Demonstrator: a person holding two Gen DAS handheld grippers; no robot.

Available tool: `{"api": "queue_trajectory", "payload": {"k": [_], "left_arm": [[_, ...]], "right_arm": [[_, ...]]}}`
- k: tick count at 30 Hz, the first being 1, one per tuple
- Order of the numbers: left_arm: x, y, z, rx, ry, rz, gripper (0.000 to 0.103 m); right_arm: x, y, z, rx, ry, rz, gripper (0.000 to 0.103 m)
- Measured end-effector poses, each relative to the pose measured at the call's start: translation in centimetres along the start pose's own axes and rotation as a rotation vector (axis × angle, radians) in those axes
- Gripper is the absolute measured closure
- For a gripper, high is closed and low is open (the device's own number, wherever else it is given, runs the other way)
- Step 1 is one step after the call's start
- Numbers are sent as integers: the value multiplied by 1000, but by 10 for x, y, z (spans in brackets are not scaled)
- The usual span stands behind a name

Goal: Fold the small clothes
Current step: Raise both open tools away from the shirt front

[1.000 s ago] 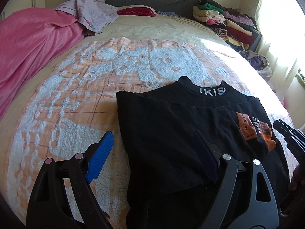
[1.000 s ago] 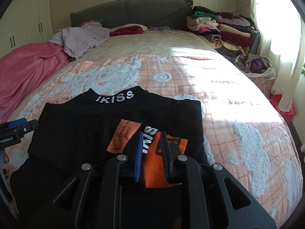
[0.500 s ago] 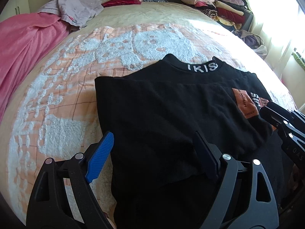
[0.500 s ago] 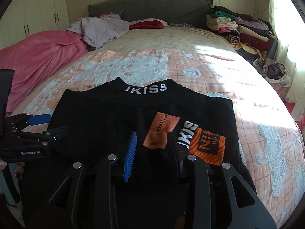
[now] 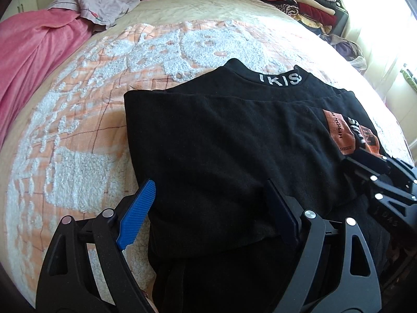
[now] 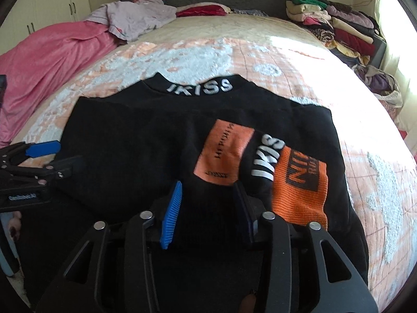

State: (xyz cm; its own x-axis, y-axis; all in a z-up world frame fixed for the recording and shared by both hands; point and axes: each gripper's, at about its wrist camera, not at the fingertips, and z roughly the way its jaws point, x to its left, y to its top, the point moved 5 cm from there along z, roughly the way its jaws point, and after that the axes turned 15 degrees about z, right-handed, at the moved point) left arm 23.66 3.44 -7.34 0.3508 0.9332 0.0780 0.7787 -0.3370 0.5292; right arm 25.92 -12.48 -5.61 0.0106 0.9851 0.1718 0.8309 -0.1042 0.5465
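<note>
A black top with "IKISS" on its collar lies flat on the bed. Its sleeve with the orange cuff and an orange patch is folded over its right side. My left gripper stands wide open over the top's lower left part, with black cloth lying between its blue pads. In the right wrist view the left gripper shows at the left edge. My right gripper is opening just left of the cuff; black cloth lies between its jaws, untouched by the pads.
An orange and white fleece blanket covers the bed. A pink blanket and a lilac garment lie at the far left. Folded clothes are stacked at the far right, above a basket of clothes.
My right gripper has spread its jaws and let go of the orange-cuffed sleeve, which now lies on the top. Both grippers have come down closer to the top.
</note>
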Motion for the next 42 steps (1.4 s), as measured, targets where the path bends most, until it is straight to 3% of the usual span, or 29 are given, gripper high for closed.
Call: {"api": "queue_trajectory", "payload": {"k": [7, 14, 23, 25, 35, 37, 38, 42], "left_arm": [[0, 1, 0, -2, -3, -3, 25], [1, 1, -6, -14, 2, -4, 25], [8, 5, -30, -94, 1, -42, 25], [11, 6, -35, -107, 1, -54, 25], [24, 5, -62, -187, 20, -104, 10], [23, 4, -68, -205, 24, -104, 10], [23, 4, -70, -211, 26, -104, 10], [18, 1, -77, -225, 22, -104, 10]], "right_arm": [[-3, -2, 0, -3, 18, 13, 61], [-7, -1, -17, -43, 34, 32, 51], [-12, 4, -37, -93, 39, 71, 32], [-13, 4, -42, -104, 40, 84, 22], [-14, 8, -64, -154, 59, 98, 18], [-16, 8, -69, -161, 58, 102, 16], [-17, 8, -72, -167, 59, 105, 9], [-22, 6, -83, -186, 57, 112, 8]]}}
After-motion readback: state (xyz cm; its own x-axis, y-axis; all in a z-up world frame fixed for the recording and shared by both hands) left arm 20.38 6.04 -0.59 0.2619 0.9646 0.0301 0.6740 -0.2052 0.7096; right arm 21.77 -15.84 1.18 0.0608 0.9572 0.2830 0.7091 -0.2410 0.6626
